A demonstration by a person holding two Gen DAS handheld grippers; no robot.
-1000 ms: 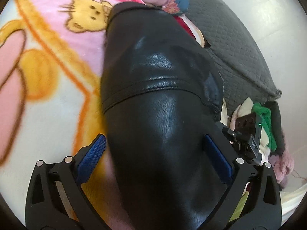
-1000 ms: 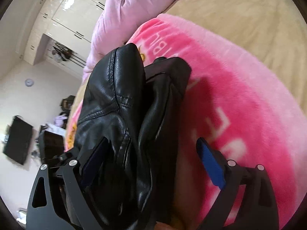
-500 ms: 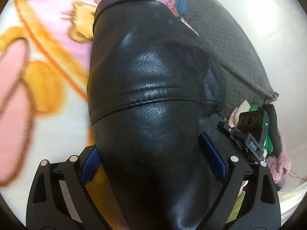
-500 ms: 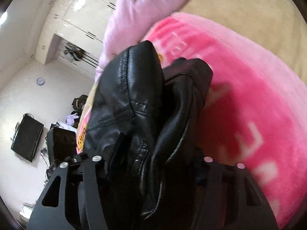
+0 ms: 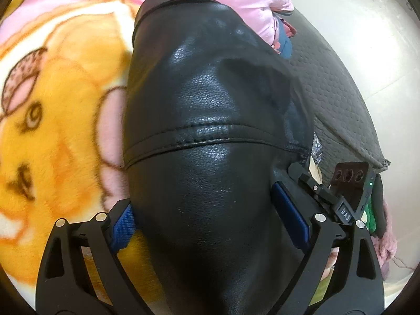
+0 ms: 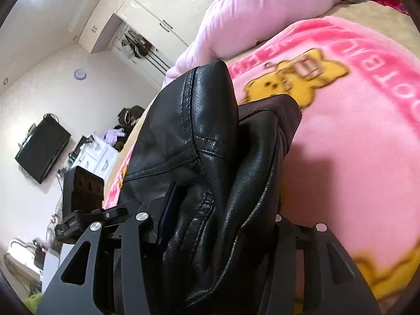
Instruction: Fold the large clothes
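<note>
Hand-held gripper on the left is spread about as wide as it goes, both blue pads pressed against the black leather jacket, which bulges between them. The right hand-held gripper has just been closing and now pinches a bunched fold of the same jacket. So both have it, neither is nearer. The jacket's long axis runs straight away from each gripper, over the pink cartoon blanket on the bed; next I'd guess it gets laid flat there. Readable text: "DAS" on a gripper tag; the blanket lettering is only partial, something like "OTBL".
</note>
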